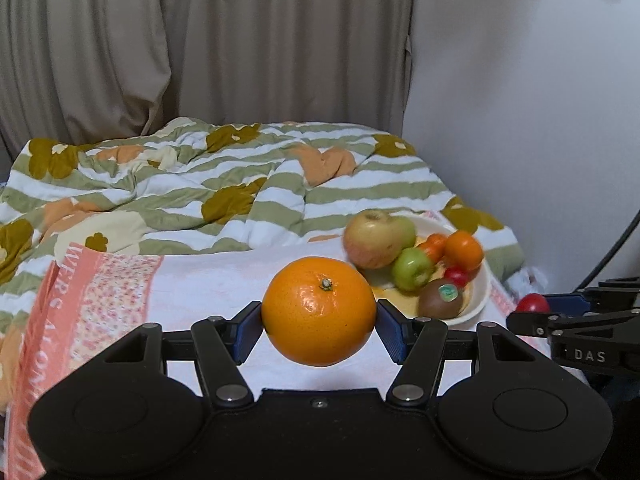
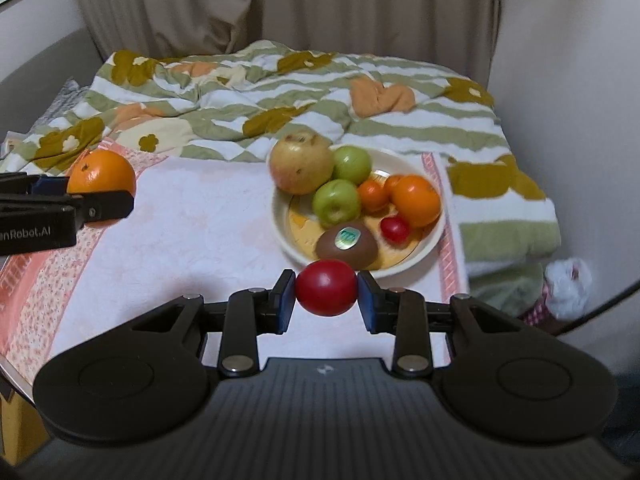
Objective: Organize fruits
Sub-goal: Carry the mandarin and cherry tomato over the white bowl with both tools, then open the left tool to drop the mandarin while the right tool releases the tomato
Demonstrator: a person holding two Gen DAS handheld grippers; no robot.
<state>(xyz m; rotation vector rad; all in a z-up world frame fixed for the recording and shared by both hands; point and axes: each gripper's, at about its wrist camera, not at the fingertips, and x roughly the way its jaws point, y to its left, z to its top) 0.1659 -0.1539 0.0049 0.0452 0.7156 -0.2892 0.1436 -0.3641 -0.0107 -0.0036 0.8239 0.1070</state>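
1. The left gripper (image 1: 319, 317) clamps a large orange (image 1: 319, 311) above the pink towel (image 1: 192, 288).
2. The right gripper (image 2: 326, 294) pinches a red fruit (image 2: 326, 288) just before the plate (image 2: 434, 236).
3. Plate fruits overlap; the kiwi (image 2: 346, 246) is partly hidden.

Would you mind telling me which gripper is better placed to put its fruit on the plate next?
The right gripper. Its small red round fruit hangs just short of the cream plate's near rim, beside the brown kiwi, while the left gripper holds the large orange farther off to the left.
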